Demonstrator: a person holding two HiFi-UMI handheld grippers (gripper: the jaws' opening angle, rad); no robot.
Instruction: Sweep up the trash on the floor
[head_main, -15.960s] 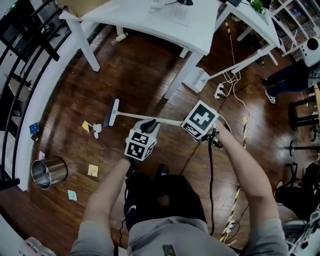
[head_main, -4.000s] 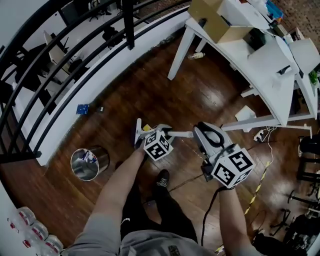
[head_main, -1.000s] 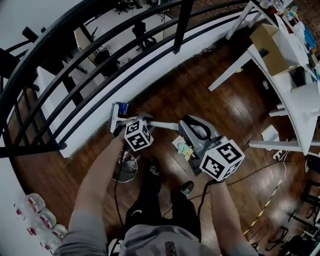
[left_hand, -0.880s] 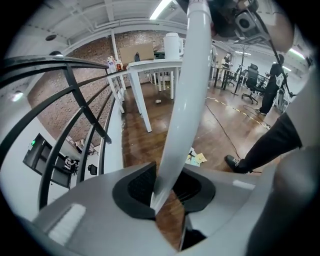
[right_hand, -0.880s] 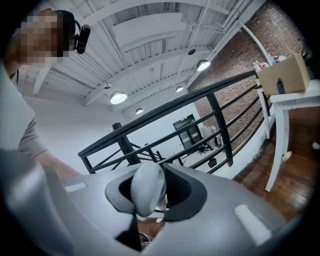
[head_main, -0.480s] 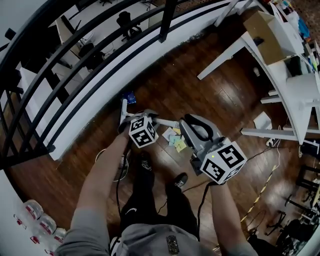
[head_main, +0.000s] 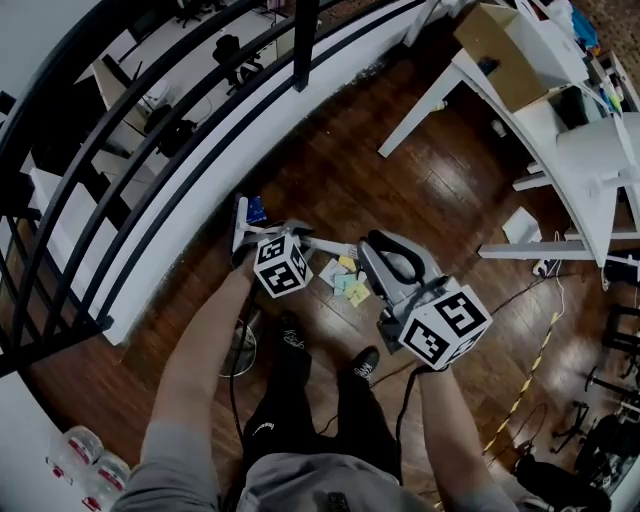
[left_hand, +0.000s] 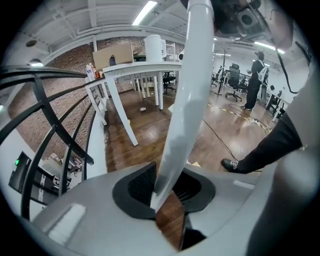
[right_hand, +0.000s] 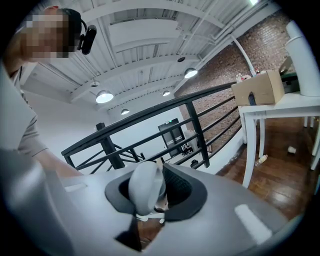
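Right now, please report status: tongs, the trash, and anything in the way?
Left tongs shut on broom handle. Right tongs shut on dustpan handle. Paper scraps on floor beside dustpan. No obstacle seen between them.

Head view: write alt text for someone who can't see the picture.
Seen from above, a person grips a white broom with both tools, the left tool mid-handle, the right tool at its end. The broom's head lies beside a blue scrap below a black railing; yellow and pale paper notes lie on the wood floor between the tools.
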